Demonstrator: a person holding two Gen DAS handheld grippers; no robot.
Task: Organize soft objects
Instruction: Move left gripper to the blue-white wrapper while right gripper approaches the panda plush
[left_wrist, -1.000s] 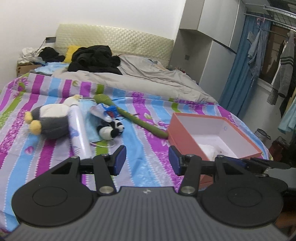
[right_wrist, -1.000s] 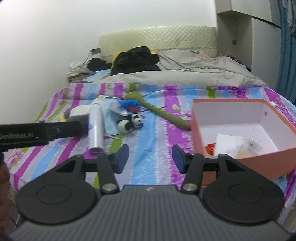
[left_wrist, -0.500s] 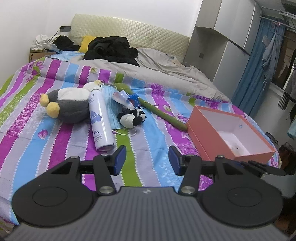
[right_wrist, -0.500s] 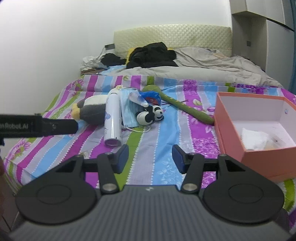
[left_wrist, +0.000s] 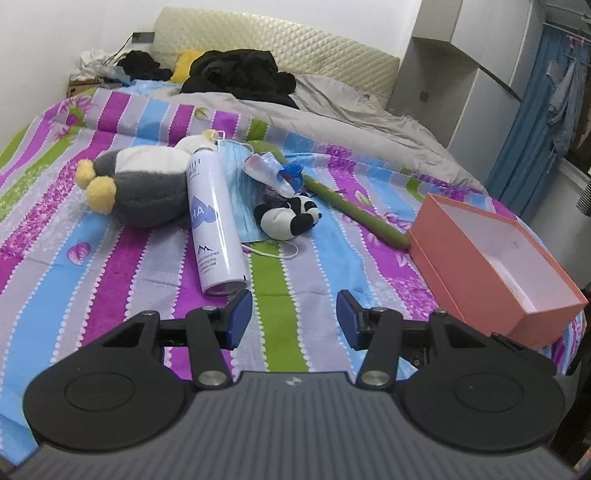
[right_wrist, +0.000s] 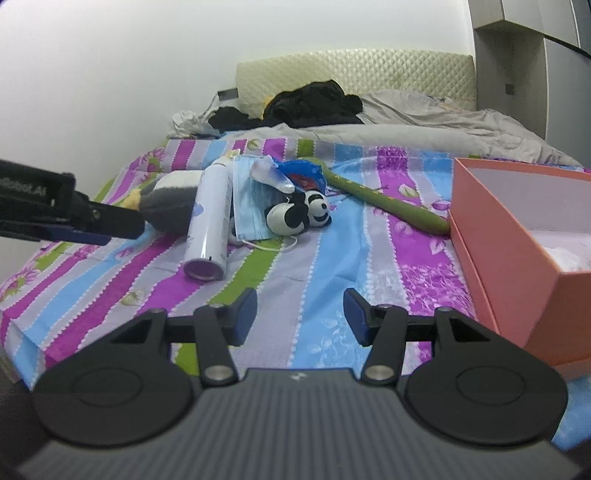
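Note:
A grey and white penguin plush (left_wrist: 147, 184) lies on the striped bed, also in the right wrist view (right_wrist: 166, 206). Beside it lie a white spray can (left_wrist: 212, 221) (right_wrist: 208, 221), a blue face mask (left_wrist: 243, 199) (right_wrist: 251, 206), a small panda plush (left_wrist: 291, 219) (right_wrist: 299, 216), a clear and blue wrapper (left_wrist: 273, 171) and a long green plush stick (left_wrist: 354, 210) (right_wrist: 388, 203). An open orange box (left_wrist: 491, 258) (right_wrist: 517, 236) stands at the right. My left gripper (left_wrist: 293, 317) is open and empty, just short of the can's base. My right gripper (right_wrist: 300, 315) is open and empty.
A grey duvet (left_wrist: 332, 110) and a heap of black clothes (left_wrist: 240, 74) lie at the head of the bed. White paper (right_wrist: 569, 256) lies in the box. The left gripper's body (right_wrist: 66, 218) shows at the left of the right wrist view. A wardrobe (left_wrist: 461, 74) stands at the right.
Both grippers have moved left and closer to the toys; the box has slid to the right of both views. Both jaws stay open.

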